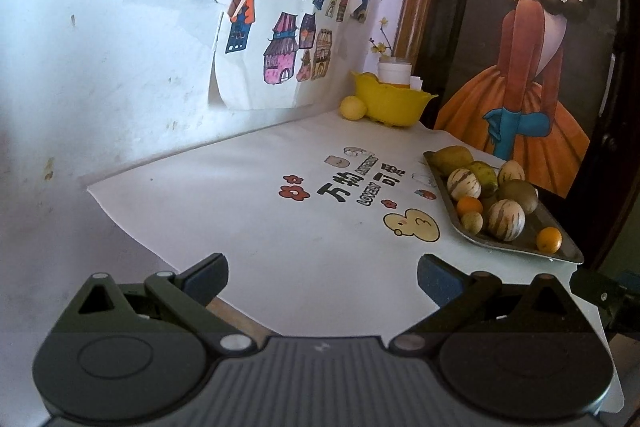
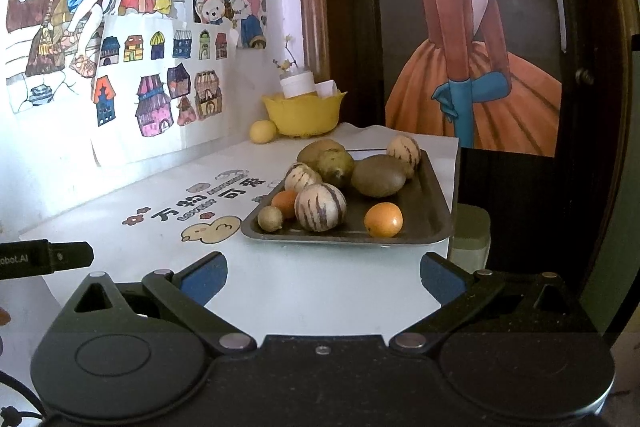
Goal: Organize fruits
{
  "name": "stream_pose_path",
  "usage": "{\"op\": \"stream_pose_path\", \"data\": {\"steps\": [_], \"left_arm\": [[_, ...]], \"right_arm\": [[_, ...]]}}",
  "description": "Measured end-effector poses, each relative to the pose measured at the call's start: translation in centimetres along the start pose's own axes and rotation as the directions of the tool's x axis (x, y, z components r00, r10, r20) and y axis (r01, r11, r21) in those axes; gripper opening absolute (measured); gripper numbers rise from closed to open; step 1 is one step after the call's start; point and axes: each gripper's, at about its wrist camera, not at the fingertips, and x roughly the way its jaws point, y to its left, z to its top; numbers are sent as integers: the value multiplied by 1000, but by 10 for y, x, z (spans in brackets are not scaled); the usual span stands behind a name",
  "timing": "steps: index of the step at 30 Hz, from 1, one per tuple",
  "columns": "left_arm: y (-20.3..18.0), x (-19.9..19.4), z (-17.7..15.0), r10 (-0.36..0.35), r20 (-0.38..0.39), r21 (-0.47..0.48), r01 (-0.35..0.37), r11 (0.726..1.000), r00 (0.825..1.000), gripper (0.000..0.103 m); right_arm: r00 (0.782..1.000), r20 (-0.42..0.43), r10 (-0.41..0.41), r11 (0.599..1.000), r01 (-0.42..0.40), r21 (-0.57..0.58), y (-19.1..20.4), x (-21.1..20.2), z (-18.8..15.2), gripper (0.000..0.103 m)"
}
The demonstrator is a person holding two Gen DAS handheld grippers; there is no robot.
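A dark metal tray [image 2: 430, 211] [image 1: 560, 227] at the table's right edge holds several fruits: striped melons [image 2: 320, 207] [image 1: 506, 219], oranges [image 2: 383, 219] [image 1: 549, 239], brown-green kiwis [image 2: 378, 175] and a small green fruit [image 2: 270, 218]. A yellow bowl [image 2: 302, 113] [image 1: 390, 103] stands at the back corner with a yellow lemon [image 2: 263, 131] [image 1: 353, 107] beside it on the table. My left gripper [image 1: 322, 277] is open and empty above the table's front. My right gripper [image 2: 322, 277] is open and empty, just in front of the tray.
The table has a white cover with printed cartoons [image 1: 360, 187]. Drawings hang on the wall [image 1: 280, 27] to the left and back. A white jar [image 2: 298, 85] with a flower sprig sits in the bowl. A dark door with a poster [image 2: 480, 67] stands behind the tray.
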Motion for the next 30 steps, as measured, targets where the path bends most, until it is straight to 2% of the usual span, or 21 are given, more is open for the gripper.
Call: {"op": "stream_pose_path", "data": {"steps": [30], "left_arm": [[1, -1, 1, -13, -6, -10, 13, 1000, 1000, 103]], "right_arm": [[1000, -1, -4, 1000, 4, -2, 2, 1, -1, 102]]}}
